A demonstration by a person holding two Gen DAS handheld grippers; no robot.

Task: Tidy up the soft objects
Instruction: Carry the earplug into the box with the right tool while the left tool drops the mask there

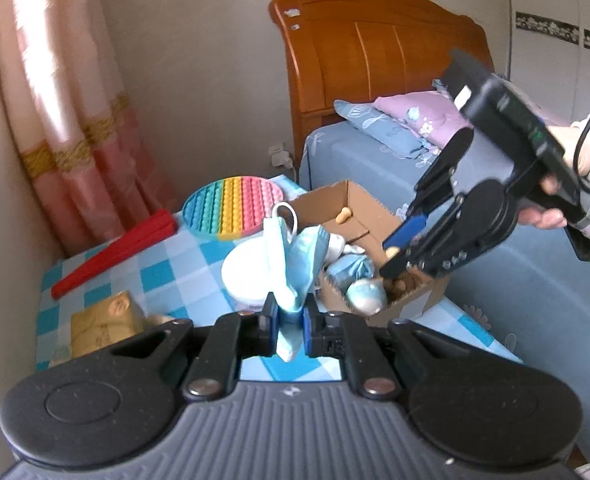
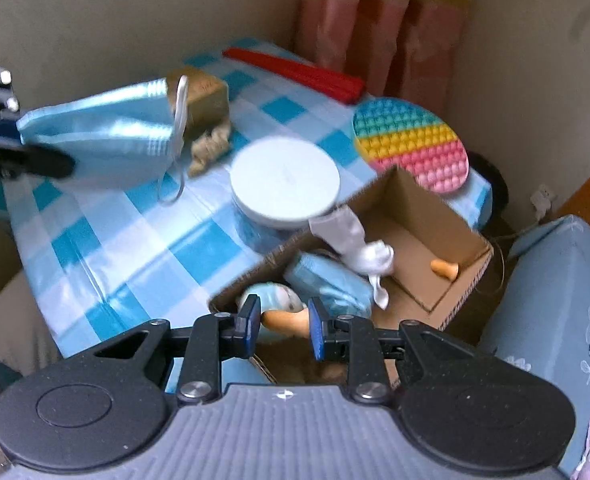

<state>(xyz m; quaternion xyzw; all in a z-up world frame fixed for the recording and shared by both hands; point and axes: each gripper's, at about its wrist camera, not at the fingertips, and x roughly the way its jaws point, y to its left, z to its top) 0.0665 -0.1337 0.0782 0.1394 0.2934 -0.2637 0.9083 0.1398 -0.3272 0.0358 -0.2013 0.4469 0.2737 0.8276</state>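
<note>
Left hand-held gripper (image 1: pixel 290 320) clamps face mask (image 1: pixel 291 256); right hand-held gripper (image 2: pixel 282 322) pinches orange peg (image 2: pixel 285 319) over cardboard box (image 2: pixel 461 232).

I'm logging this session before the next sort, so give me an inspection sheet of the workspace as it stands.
Surface: checked blue tablecloth on a small table.
Job's things: face mask in the left gripper; orange toy between the right gripper fingers; cardboard box holds soft blue items.
Clutter: white-lidded jar, rainbow pop mat, red folded fan, tan box.
Grippers: both shut on their items.
Cables: black cable by the right hand.
Surroundings: pink curtain, bed, wooden headboard.
</note>
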